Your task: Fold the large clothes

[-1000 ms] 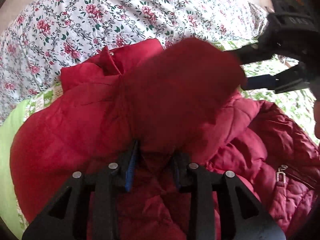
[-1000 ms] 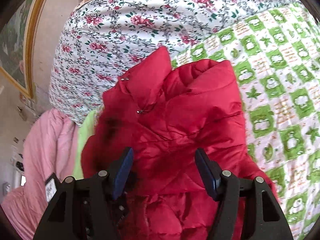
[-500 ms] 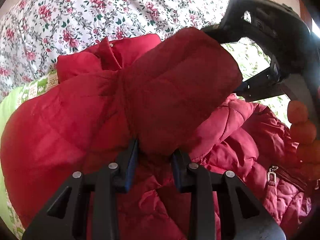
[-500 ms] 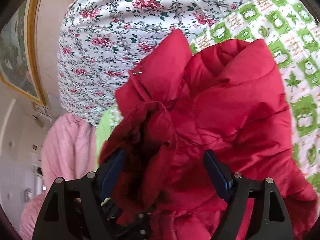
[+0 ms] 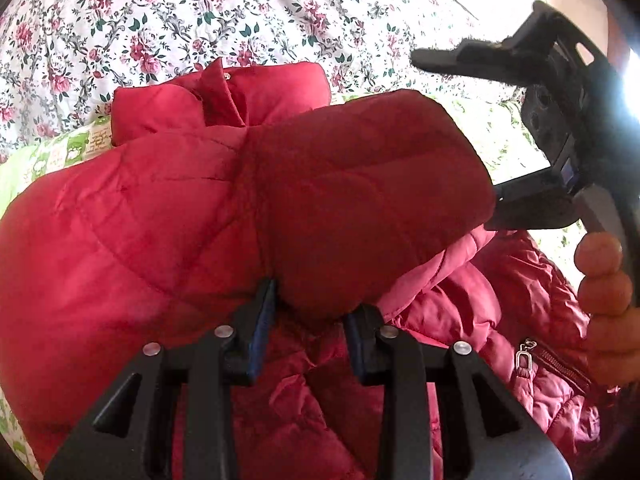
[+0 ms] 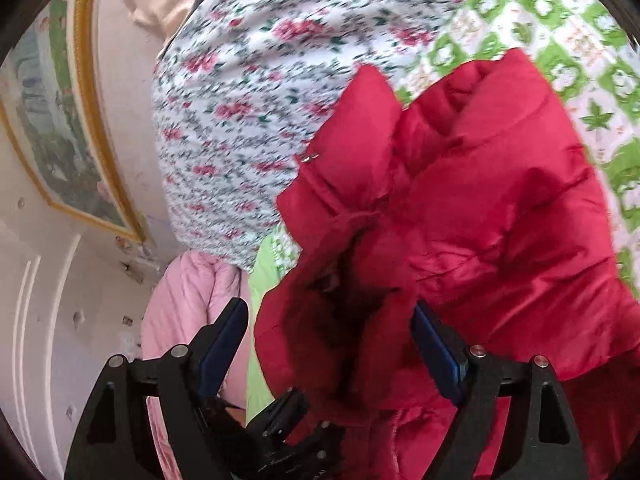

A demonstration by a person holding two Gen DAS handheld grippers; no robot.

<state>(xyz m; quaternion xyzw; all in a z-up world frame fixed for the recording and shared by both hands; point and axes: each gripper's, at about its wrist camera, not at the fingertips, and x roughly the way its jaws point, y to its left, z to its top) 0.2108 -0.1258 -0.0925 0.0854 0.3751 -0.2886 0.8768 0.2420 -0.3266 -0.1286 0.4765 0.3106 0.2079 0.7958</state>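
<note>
A red padded jacket [image 5: 168, 216] lies on the bed, collar [image 5: 216, 92] toward the floral cover. Its sleeve [image 5: 360, 184] is folded across the body. My left gripper [image 5: 310, 312] is shut on the sleeve's base, which bulges between the blue pads. My right gripper [image 6: 332, 344] is open, its jaws wide apart around the sleeve's cuff end [image 6: 344, 312]; it also shows at the right of the left wrist view [image 5: 520, 132], above the sleeve's far end. The jacket's zip pull [image 5: 524, 356] shows at lower right.
A floral bedcover [image 5: 200, 20] lies behind the jacket, and a green-and-white patterned sheet [image 6: 560, 40] lies under it. A pink quilt [image 6: 188, 300] sits at the bed's left side. A framed picture [image 6: 52, 120] hangs on the wall.
The sleeve has been carried across the jacket body. My right gripper has risen and swung left while staying open. The left gripper keeps its hold.
</note>
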